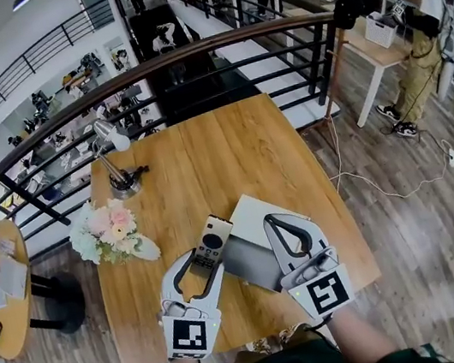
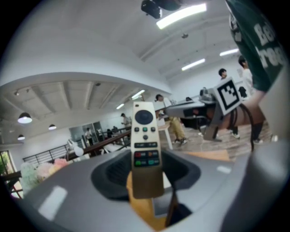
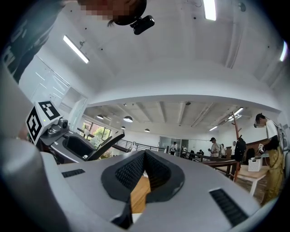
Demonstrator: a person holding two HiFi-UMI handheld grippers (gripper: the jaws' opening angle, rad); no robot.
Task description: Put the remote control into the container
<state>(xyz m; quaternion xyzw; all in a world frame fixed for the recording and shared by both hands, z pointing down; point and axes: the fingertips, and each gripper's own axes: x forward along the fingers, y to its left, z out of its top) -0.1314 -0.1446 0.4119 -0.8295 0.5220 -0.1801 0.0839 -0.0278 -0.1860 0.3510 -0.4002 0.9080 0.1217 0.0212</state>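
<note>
slim grey-gold remote control [image 1: 214,239] with dark buttons, pinched at its near end between the jaws of the left gripper [image 1: 206,261], button face up, far end angled far and right, just beside the left edge of the shallow white rectangular container [image 1: 248,214]; not yet inside; apparently lifted off the light wooden table [image 1: 205,154], though hard to confirm from above; right gripper [image 1: 270,221] closed on nothing, jaws pressed together, over the right part of the container; judged step: carrying the remote across and lowering it in; best done by moving right until the whole length sits over the container floor, turning it to run along the long side so neither end catches the rim, then lowering flat before letting go; no release while any part overhangs the edge, since likely to tip out; worth shifting the right gripper further right first, to free the landing spot; held near one end only, so slow travel to avoid swinging; silver desk lamp [image 1: 114,140] and pink-and-white flower bunch [image 1: 109,226] to the far left, well apart, no obstacle.
</note>
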